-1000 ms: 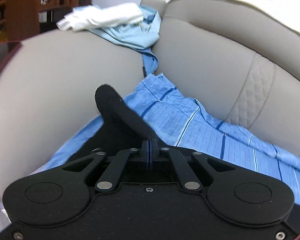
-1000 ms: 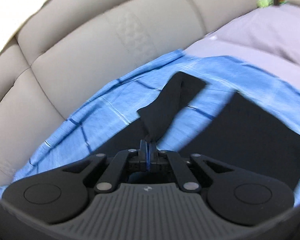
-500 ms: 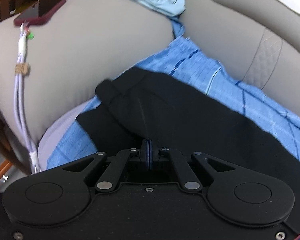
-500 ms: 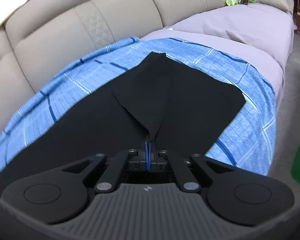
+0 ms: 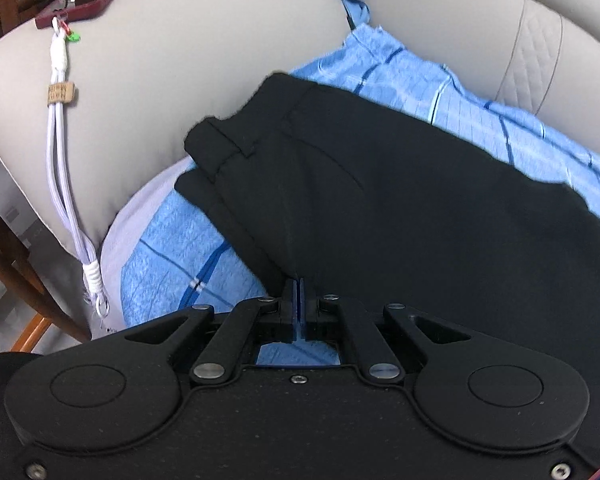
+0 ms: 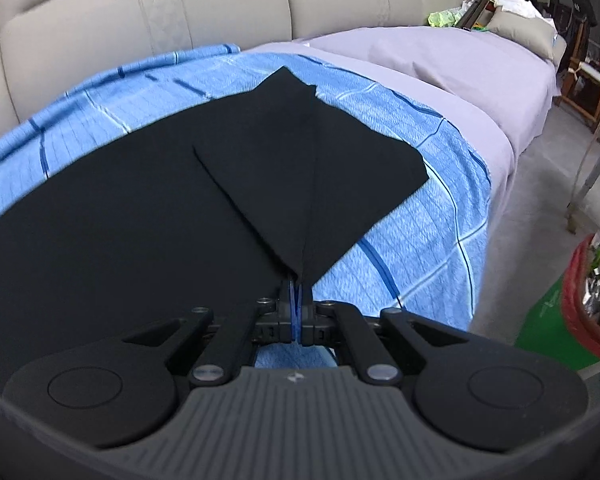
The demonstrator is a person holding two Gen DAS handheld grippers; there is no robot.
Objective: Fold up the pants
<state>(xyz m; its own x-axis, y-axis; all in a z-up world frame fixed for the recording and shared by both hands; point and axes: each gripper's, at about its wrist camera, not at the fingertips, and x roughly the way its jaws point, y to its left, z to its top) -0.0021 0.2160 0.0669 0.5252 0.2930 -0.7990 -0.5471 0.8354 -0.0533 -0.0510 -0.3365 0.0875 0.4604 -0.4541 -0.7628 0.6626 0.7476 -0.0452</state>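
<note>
Here both grippers, left gripper point(image 5: 297, 289) and right gripper point(image 6: 296, 286), pinch the black pants point(image 5: 400, 200) lying lengthwise along the sofa point(image 6: 220, 8).

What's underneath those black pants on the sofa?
The black pants lie on a blue striped cloth, itself over a lilac sheet. Whatever sits directly beneath the pants is covered.

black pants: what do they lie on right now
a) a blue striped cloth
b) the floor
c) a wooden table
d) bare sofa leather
a: the black pants are spread over the blue striped cloth that covers the sofa seat, with blue showing around their edges in both wrist views.
</note>
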